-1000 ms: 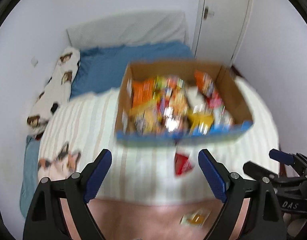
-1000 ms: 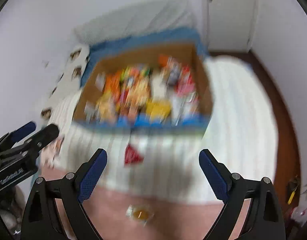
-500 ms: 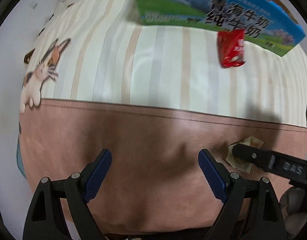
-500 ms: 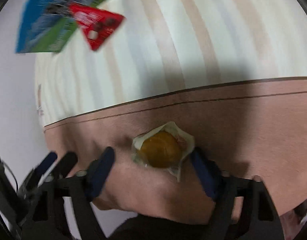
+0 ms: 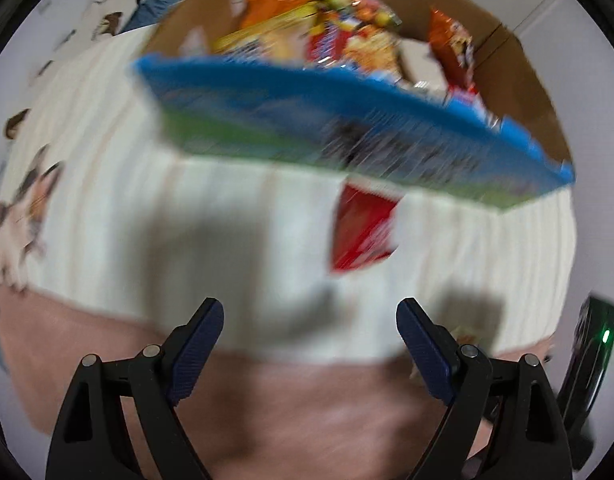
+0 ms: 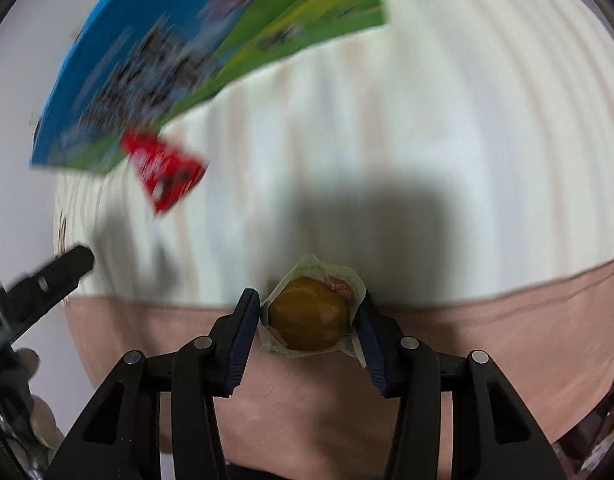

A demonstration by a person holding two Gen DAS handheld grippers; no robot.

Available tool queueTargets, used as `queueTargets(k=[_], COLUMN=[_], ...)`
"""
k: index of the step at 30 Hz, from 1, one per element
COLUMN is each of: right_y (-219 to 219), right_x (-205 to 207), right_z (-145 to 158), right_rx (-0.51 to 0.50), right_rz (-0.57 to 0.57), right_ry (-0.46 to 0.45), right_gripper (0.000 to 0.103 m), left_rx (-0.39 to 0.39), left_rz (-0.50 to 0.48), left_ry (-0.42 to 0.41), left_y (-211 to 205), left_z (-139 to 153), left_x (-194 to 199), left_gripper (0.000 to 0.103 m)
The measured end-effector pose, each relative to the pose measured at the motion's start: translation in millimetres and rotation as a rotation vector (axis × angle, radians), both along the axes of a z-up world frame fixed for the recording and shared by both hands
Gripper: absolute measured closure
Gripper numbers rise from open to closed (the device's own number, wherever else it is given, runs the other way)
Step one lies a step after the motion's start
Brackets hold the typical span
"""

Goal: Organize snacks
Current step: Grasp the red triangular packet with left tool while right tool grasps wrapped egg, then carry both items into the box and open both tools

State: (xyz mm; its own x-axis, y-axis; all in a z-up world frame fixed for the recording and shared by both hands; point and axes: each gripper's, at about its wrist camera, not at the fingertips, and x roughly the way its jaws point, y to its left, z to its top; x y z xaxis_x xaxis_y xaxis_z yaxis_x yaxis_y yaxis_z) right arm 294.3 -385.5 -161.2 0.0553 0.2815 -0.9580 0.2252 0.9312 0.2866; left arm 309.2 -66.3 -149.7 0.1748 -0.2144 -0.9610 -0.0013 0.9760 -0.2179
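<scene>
My right gripper has just been closing and now pinches the small clear-wrapped golden-brown pastry between its blue pads, low over the pink band of the bedspread at the near edge of the bed. My left gripper hangs spread wide with nothing between its jaws.

To do this lift well, I judge I should keep the squeeze gentle (the pastry looks soft and the wrapper slippery) and hold on the round body, not the crinkled film. Then rise straight up before swinging toward the far left, where the open cardboard box with a blue and green printed front sits full of snacks. The flat red foil packet lies on the striped cream cover just beside the box front; my free left gripper could take that one.
</scene>
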Motion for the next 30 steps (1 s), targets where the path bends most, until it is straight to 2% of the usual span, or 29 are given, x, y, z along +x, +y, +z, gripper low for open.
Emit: queueTargets(k=[3, 6, 8, 10, 11, 12, 16, 17, 24, 27, 30], right_y=[-15, -24, -30, -33, -41, -45, -54, -45, -15, -6, 2], right_x=[13, 22, 28, 32, 29, 31, 33, 28, 2, -12, -28], right_z=[6, 11, 12, 10, 8, 7, 4, 2, -7, -11, -19], right_rx=[-0.014, -0.033, -0.036, -0.033, -0.028, -0.026, -0.017, -0.014, -0.013, -0.007, -0.012], right_rz=[-0.024, -0.03, -0.036, -0.04, -0.04, -0.038, 0.003, 0.028, 0.229, 0.268, 0.286], right_ry=[-0.007, -0.014, -0.01, 0.002, 0.008, 0.015, 0.035, 0.043, 0.116, 0.142, 0.152], right_gripper=[0.052, 0.052, 0.052, 0.052, 0.052, 0.052, 0.052, 0.052, 0.052, 0.052, 0.052], left_rx=[-0.06, -0.08, -0.091, -0.097, -0.095, -0.089, -0.069, -0.062, -0.027, -0.018, -0.004], left_rz=[-0.01, -0.009, -0.002, 0.002, 0.009, 0.011, -0.037, -0.055, -0.116, -0.13, -0.121], left_ry=[0.048, 0.073, 0.094, 0.117, 0.123, 0.117, 0.095, 0.096, 0.191, 0.223, 0.23], left_y=[-20, -26, -30, -32, -31, -29, -24, -22, 8, 18, 28], left_z=[-14, -29, -42, -53, -57, -58, -54, -53, -64, -70, -76], left_x=[28, 45, 55, 57, 58, 58, 40, 30, -48, -74, -84], left_gripper=[0.014, 0.015, 0.025, 0.05, 0.055, 0.064, 0.065, 0.065, 0.065, 0.065, 0.065])
